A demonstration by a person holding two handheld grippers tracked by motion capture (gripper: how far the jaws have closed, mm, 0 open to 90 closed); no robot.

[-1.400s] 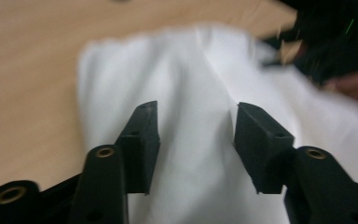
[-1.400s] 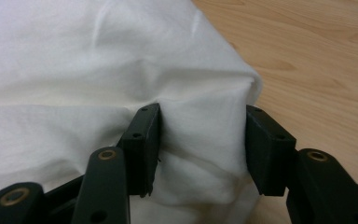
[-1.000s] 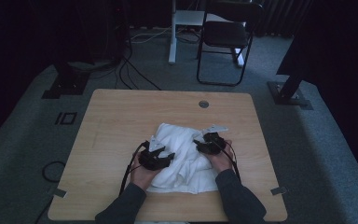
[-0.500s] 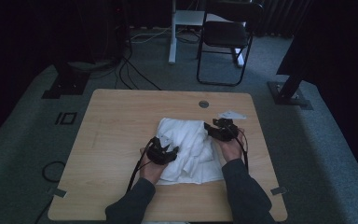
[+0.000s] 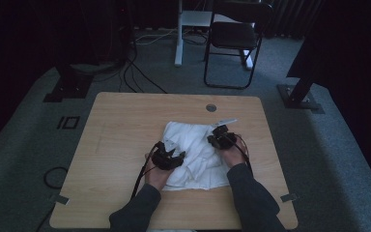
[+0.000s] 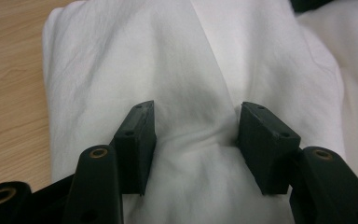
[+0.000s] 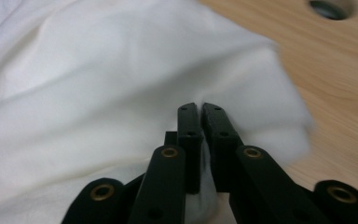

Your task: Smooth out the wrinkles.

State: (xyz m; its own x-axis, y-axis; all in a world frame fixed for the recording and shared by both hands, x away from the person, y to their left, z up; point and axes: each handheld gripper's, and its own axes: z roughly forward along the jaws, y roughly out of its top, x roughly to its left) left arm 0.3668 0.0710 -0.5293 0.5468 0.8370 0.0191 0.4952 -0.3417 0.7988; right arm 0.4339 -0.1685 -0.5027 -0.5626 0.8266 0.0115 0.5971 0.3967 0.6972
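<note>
**Right edge pinched, left side pressed down**

Counter (image 5: 125, 116): wooden, carrying a crumpled white cloth (image 5: 193, 145) right of centre, toward the near edge. The cloth's long axis is running near-to-far, between the two hands.

Right hand-held gripper (image 5: 219, 134): sitting at the cloth's far right edge, jaws having just been closing, now pressed together on a fold of fabric (image 7: 242, 88). It is the nearer one to the free right border.

Left hand-held gripper (image 5: 168, 157): jaws standing half spread, resting on the cloth's near left part, fabric bunching between the pads (image 6: 137, 140) but not clamped.
</note>
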